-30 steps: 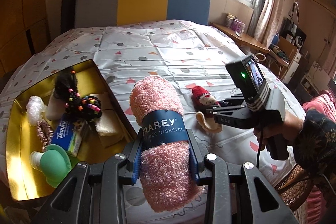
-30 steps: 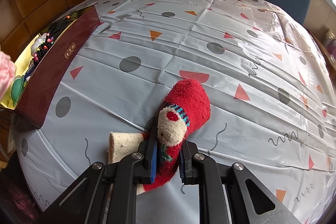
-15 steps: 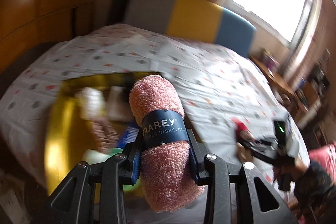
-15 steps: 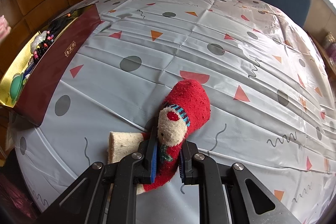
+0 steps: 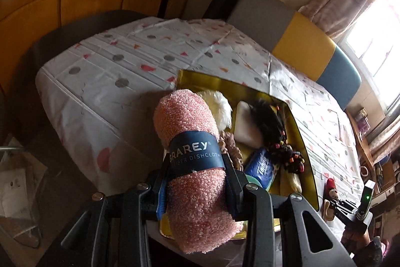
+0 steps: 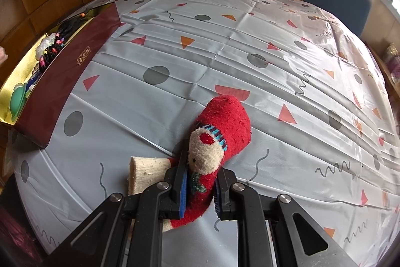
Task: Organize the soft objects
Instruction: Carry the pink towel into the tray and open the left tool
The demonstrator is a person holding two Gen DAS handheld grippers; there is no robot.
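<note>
- The gold box (image 5: 295, 121) at the table's (image 5: 105, 81) edge already holds several soft things: a white fluffy piece (image 5: 223, 109), a pale pad (image 5: 243, 125), a black hair bundle with coloured beads (image 5: 277, 134), a scrunchie (image 5: 231, 145), a blue tissue pack (image 5: 260, 164) and a green item (image 6: 17, 98).
- The left tongs (image 5: 196, 180) are clenched on a rolled pink cloth (image 5: 190, 142) with a navy paper band, holding it up in the air over the near end of the box, not yet set inside.
- The right tongs (image 6: 200, 188) are pinched onto a red sock (image 6: 225, 126) with a cream cuff and a small face; the sock lies on the tablecloth, well apart from the box.
- Nothing else loose shows on the table in either view.
- Judged from this, most of the sorting looks done; two items remain, both already gripped.
- What is left: lowering the cloth into a free spot in the box and letting go, then lifting the sock across and dropping it in too.
- The box looks crowded near its front, so the cloth may have to rest on top of other things.
</note>
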